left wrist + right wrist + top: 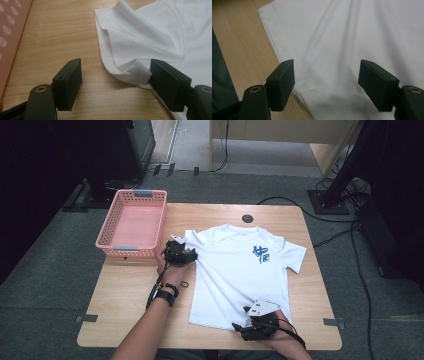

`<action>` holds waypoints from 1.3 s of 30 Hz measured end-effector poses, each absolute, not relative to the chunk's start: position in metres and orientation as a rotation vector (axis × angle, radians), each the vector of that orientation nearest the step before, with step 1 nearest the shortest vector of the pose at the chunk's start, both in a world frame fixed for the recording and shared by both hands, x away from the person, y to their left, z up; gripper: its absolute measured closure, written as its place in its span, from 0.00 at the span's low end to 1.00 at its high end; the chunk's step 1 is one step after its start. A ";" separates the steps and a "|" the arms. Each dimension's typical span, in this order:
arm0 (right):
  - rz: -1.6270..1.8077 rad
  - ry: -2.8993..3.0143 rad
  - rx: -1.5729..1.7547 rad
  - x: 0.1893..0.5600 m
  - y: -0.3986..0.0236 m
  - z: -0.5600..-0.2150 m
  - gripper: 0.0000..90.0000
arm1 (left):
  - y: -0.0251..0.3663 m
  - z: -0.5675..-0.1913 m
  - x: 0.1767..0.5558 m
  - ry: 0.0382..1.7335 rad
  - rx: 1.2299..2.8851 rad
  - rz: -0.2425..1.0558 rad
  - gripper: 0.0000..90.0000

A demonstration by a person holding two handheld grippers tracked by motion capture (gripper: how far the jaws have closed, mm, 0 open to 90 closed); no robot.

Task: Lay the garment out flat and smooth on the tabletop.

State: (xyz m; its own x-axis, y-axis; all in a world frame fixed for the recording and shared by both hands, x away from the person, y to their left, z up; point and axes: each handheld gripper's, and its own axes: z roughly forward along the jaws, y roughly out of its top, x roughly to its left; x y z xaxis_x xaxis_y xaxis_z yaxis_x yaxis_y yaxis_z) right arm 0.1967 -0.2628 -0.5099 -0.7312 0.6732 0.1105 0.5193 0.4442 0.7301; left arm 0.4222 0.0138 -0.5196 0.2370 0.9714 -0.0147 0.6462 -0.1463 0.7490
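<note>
T-shirt lies flat on the surface, right of centre. Basket sits at far left corner, overhanging the edge, well apart from the shirt.

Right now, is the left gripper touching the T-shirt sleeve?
Touching. In the left gripper view, the left gripper stands open, and its right-hand pad rests against the folded cuff of the white T-shirt's sleeve; the other pad sits clear on the bare table.

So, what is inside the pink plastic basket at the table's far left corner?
The pink plastic basket shows just its bare pink floor; nothing lies in it. Its near wall hides a thin strip of floor.
</note>
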 end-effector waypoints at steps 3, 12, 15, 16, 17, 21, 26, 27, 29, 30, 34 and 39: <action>1.205 2.383 1.121 0.202 -0.278 -0.500 0.33 | 0.016 -0.519 0.419 1.474 1.880 0.646 0.31; 1.245 2.050 1.421 0.219 -0.341 -0.488 0.27 | 0.023 -0.520 0.406 1.429 1.895 0.595 0.23; 1.223 2.015 1.444 0.221 -0.353 -0.488 0.22 | 0.026 -0.520 0.400 1.413 1.916 0.576 0.19; 1.215 2.006 1.452 0.222 -0.356 -0.488 0.21 | 0.027 -0.520 0.399 1.410 1.925 0.561 0.15; 1.200 1.999 1.452 0.222 -0.360 -0.489 0.20 | 0.028 -0.519 0.398 1.408 1.931 0.560 0.12; 1.145 1.989 1.465 0.224 -0.372 -0.493 0.14 | 0.032 -0.517 0.391 1.400 1.925 0.542 0.12; 1.083 1.976 1.499 0.224 -0.386 -0.500 0.10 | 0.033 -0.512 0.380 1.364 1.935 0.541 0.12; 1.060 1.971 1.509 0.224 -0.388 -0.502 0.09 | 0.034 -0.511 0.378 1.357 1.931 0.542 0.12; 1.037 1.961 1.527 0.223 -0.394 -0.505 0.09 | 0.036 -0.508 0.373 1.343 1.923 0.540 0.12; 1.030 1.954 1.539 0.223 -0.397 -0.507 0.08 | 0.036 -0.507 0.371 1.339 1.916 0.540 0.12; 1.000 1.930 1.581 0.221 -0.408 -0.511 0.08 | 0.041 -0.502 0.363 1.318 1.906 0.517 0.07; 0.971 1.910 1.605 0.220 -0.418 -0.515 0.08 | 0.050 -0.497 0.353 1.297 1.911 0.504 0.02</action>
State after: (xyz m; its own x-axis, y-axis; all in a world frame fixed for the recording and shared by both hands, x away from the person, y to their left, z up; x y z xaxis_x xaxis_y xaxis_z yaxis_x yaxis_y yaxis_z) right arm 0.2196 -0.4176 -0.5147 -0.2133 0.9726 0.0922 0.6474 0.0701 0.7590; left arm 0.3531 0.0496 -0.4969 0.4068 0.9091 -0.0895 0.6095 -0.1971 0.7679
